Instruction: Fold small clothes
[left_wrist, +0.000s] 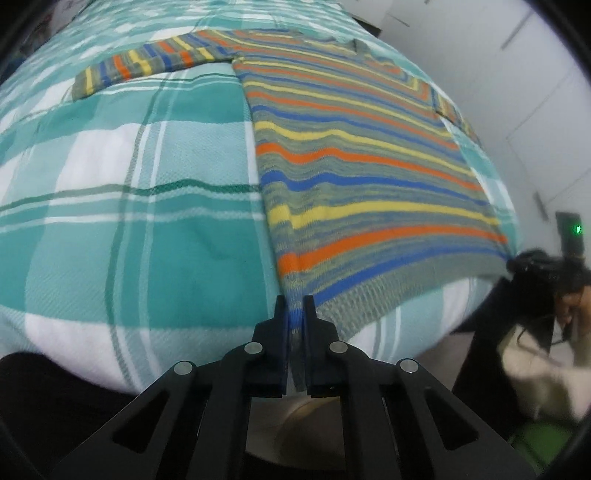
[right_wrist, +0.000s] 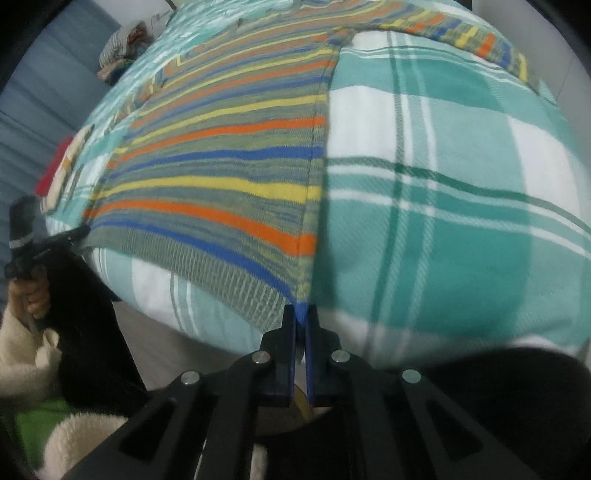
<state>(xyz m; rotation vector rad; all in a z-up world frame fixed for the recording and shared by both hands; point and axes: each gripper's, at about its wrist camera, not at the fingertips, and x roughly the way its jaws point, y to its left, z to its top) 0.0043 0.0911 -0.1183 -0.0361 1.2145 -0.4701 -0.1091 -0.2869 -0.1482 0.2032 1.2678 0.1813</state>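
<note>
A small striped knit sweater (left_wrist: 354, 147), grey-green with orange, yellow and blue bands, lies flat on a teal and white plaid bed cover (left_wrist: 147, 192). Its sleeves spread out at the far end. My left gripper (left_wrist: 294, 301) is shut on the sweater's near left hem corner. My right gripper (right_wrist: 301, 310) is shut on the near right hem corner of the sweater (right_wrist: 221, 177). The left gripper also shows in the right wrist view (right_wrist: 79, 232) at the opposite hem corner. The right gripper shows in the left wrist view (left_wrist: 517, 262) at the far hem corner.
The bed cover (right_wrist: 461, 221) drops off at the near edge by both grippers. A pile of clothes (right_wrist: 122, 44) sits at the far left in the right wrist view. A white wall (left_wrist: 498, 74) stands to the right of the bed.
</note>
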